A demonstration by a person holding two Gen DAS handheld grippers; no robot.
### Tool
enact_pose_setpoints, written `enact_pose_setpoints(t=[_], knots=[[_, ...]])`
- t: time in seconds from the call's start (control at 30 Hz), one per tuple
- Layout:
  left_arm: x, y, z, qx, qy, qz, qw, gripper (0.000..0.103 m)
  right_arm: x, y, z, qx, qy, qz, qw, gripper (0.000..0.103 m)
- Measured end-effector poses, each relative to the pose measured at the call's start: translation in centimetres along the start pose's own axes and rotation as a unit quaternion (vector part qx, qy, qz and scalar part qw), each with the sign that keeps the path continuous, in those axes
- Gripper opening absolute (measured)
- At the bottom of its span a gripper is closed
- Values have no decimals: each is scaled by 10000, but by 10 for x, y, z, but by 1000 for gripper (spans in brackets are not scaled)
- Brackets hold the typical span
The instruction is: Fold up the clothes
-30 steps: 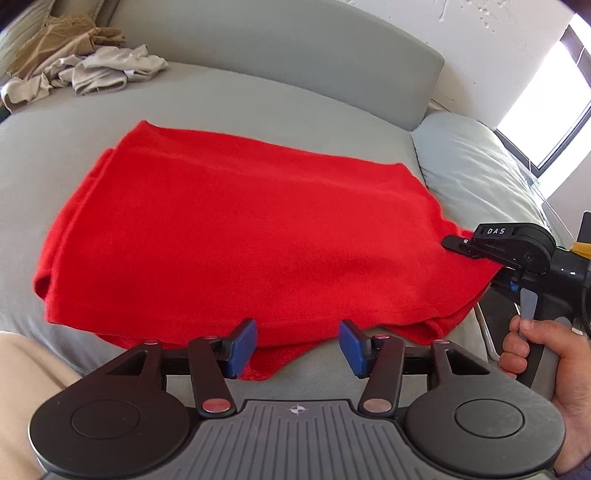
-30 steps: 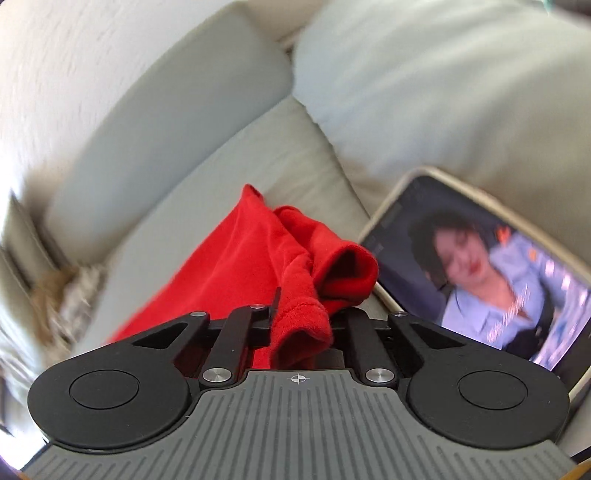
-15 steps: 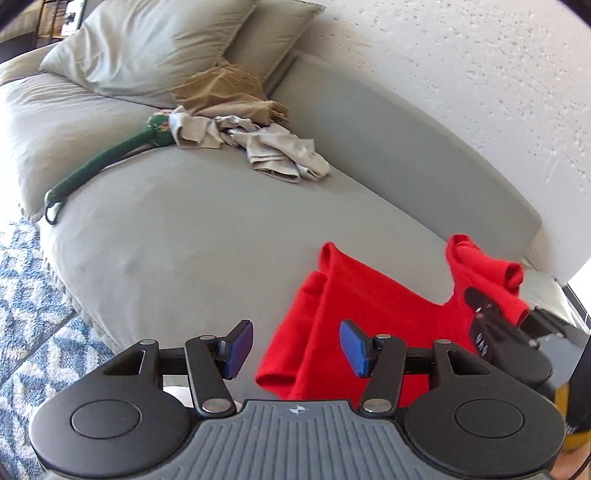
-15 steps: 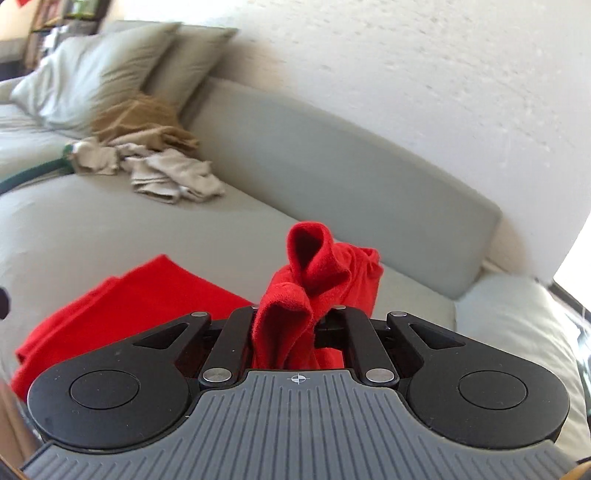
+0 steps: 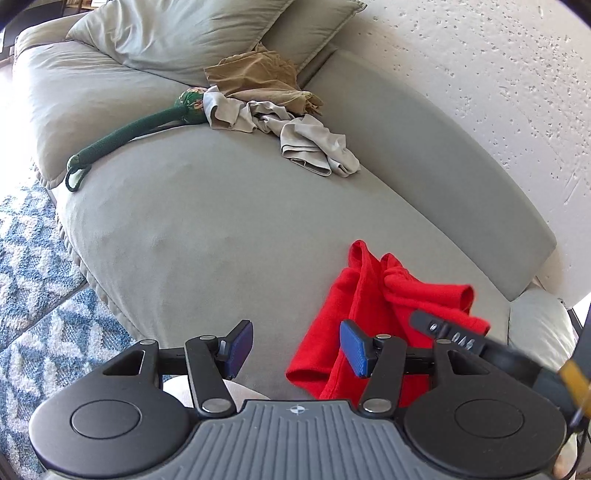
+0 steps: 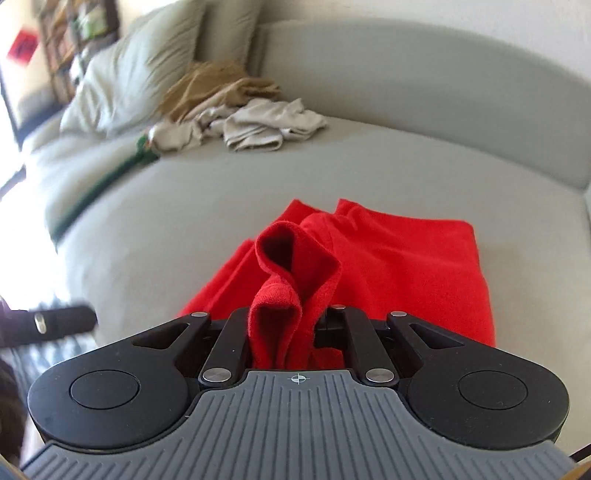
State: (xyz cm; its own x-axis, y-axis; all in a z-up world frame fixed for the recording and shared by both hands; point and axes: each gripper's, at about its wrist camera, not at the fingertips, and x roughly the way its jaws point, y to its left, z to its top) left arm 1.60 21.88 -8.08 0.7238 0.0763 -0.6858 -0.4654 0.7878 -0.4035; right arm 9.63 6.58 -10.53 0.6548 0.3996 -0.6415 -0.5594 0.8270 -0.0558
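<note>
A red garment (image 6: 399,266) lies partly folded on the grey sofa seat (image 6: 207,206). My right gripper (image 6: 284,325) is shut on a bunched edge of it, and the cloth stands up in a loop between the fingers. In the left wrist view the same red garment (image 5: 354,314) sits low at the right, with the right gripper (image 5: 447,332) over it. My left gripper (image 5: 295,347) is open above the seat, its blue pads (image 5: 240,345) apart with nothing between them, just left of the red cloth.
A heap of beige and tan clothes (image 5: 273,107) lies at the back of the sofa beside a green padded stick (image 5: 125,136). Large cushions (image 5: 177,33) lean behind them. A blue patterned rug (image 5: 26,273) covers the floor at the left.
The right gripper has carried the garment's edge leftward over the rest, doubling the cloth. The left gripper stayed open and swung left, away from the spread garment.
</note>
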Motion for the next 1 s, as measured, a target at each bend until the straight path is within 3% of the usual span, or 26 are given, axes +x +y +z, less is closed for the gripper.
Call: enact_pose_setpoints(t=[0.1, 0.23, 0.57, 0.63, 0.7, 0.83, 1.0], knots=[[0, 0, -1, -12, 20, 26, 10000, 52, -3, -15, 14, 706, -127, 271, 9971, 10], [0, 4, -1, -75, 44, 57, 9999, 53, -8, -33, 32, 1617, -291, 628, 9844, 10], [-1, 10, 1, -130, 30, 224, 9997, 53, 15, 14, 8, 339, 368, 802, 9955, 11], [-1, 10, 2, -147, 34, 250, 9996, 53, 14, 19, 5, 83, 609, 932, 9938, 21], [-3, 9, 3, -134, -17, 287, 9995, 53, 2, 17, 1, -17, 636, 1315, 9893, 54], [-7, 8, 5, -118, -130, 351, 9992, 53, -37, 3, -11, -156, 543, 2440, 9681, 56], [0, -14, 1, 247, -55, 95, 9996, 47, -78, -50, -31, 520, 475, 2097, 9752, 56]])
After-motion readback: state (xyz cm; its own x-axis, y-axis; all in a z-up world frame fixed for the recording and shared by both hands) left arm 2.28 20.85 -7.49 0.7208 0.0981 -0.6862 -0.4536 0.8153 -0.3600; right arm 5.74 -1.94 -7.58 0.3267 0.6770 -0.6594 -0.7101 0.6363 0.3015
